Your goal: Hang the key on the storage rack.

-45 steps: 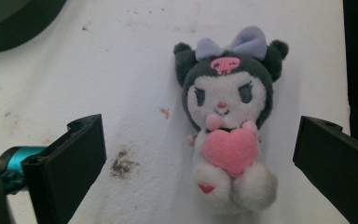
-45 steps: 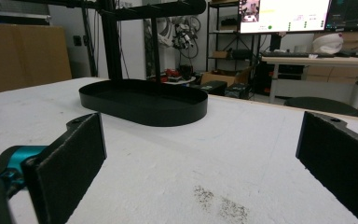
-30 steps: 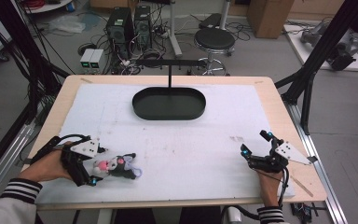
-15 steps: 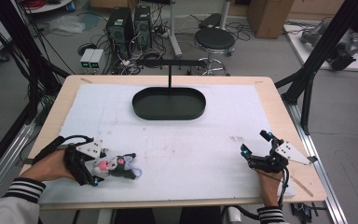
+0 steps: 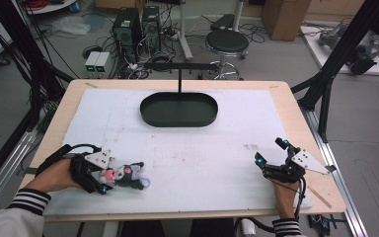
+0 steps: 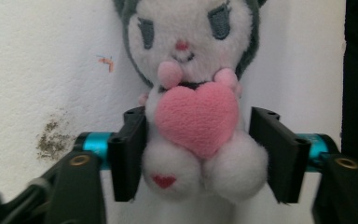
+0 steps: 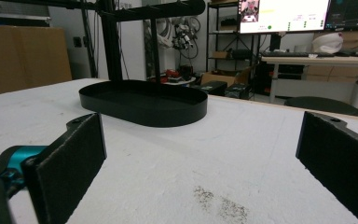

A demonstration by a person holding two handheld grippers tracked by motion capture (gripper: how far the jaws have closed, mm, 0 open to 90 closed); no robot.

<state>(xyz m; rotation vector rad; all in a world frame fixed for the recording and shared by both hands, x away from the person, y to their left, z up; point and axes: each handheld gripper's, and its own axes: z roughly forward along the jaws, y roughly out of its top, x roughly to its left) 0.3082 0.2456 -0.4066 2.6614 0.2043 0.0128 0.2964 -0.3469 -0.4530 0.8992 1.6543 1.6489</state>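
A plush toy lies near the table's front left corner between the left gripper's jaws, which have just been closing and now touch its sides, while the right gripper rests spread wide and empty.

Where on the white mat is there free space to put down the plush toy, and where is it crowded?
The widest bare patch of the white mat lies between the plush toy in the left gripper and the open right gripper, in front of the black oval tray. The strips left and right of the tray are bare too. It is crowded only around the left gripper.
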